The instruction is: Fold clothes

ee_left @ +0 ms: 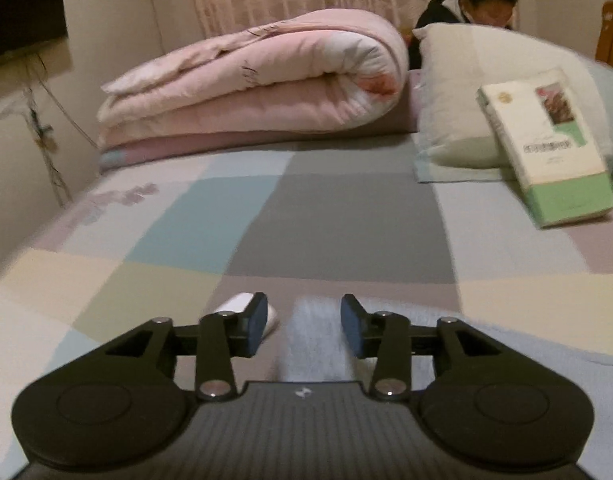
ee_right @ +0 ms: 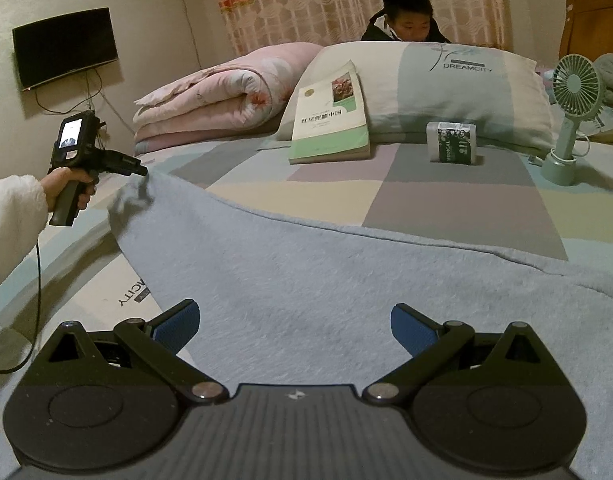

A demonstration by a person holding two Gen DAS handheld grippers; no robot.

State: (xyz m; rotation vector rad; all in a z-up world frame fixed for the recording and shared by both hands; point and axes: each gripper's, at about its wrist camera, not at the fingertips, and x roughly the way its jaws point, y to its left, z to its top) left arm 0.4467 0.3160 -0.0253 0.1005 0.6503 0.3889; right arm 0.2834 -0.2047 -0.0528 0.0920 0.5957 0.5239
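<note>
Under the wide-open right tongs (ee_right: 294,332) spreads the blue garment (ee_right: 306,272), its corner pinched by the left tongs (ee_right: 140,168).

Both wrist views look low across the bed (ee_left: 242,208), sharing the book (ee_right: 330,120).

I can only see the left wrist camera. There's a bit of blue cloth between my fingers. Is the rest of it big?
Observer: Yes. The cloth spreads wide across the bed; only its corner rises to the left gripper.
Operator: Where's my other gripper?
Observer: The right gripper hangs open over the cloth's middle, gripping nothing.
Operator: Is anything hiding past the book?
Observer: A green fan stands on the bed, far right of the book.
</note>
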